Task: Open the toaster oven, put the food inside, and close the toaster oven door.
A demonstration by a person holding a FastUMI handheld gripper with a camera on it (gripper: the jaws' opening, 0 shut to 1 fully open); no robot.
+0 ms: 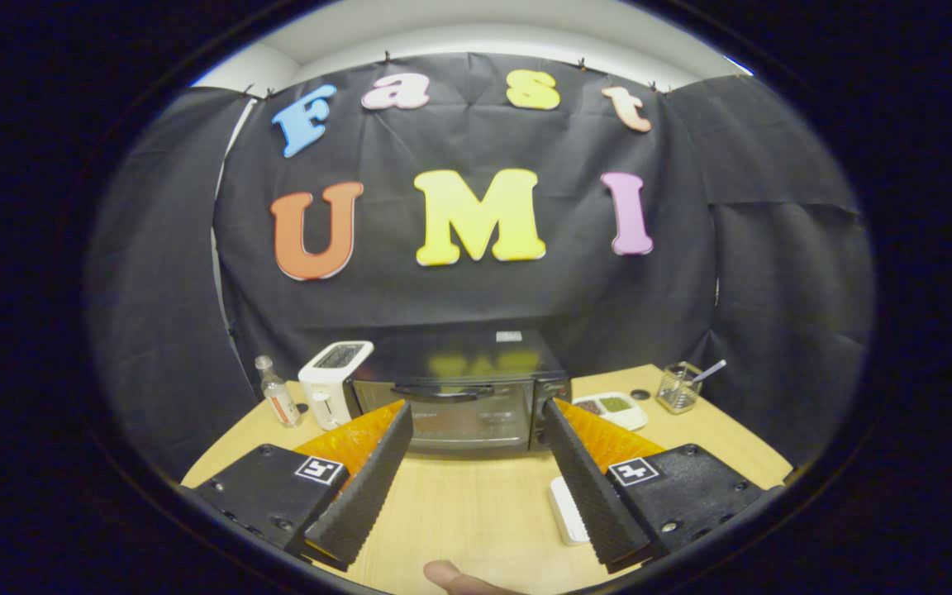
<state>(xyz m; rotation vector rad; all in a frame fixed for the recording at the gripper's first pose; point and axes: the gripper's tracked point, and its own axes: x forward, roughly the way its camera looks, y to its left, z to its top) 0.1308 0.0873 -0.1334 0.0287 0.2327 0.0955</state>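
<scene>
Your gripper [476,413] has its fingers spread wide and holds nothing; the toaster oven [459,392] sits framed between the tips, a little beyond them on the wooden table [459,504]. Its glass door [464,420] is shut, with the dark bar handle [453,393] running across the top of it. What is behind the glass is too dim to make out, so this could be an oven waiting to be opened or one already loaded and closed again; check that before you commit. A white dish [615,410] with something greenish and dark on it rests just right of the oven, and a flat white thing [565,511] lies partly hidden under the right finger. If the door is yours to open, come in level and centred on the handle, bring the fingers over and under the bar, and pull down along the hinge's arc, not straight back, so the oven does not slide toward you. Keep wide of the white toaster [331,382] and the small bottle [278,398] on the left.
</scene>
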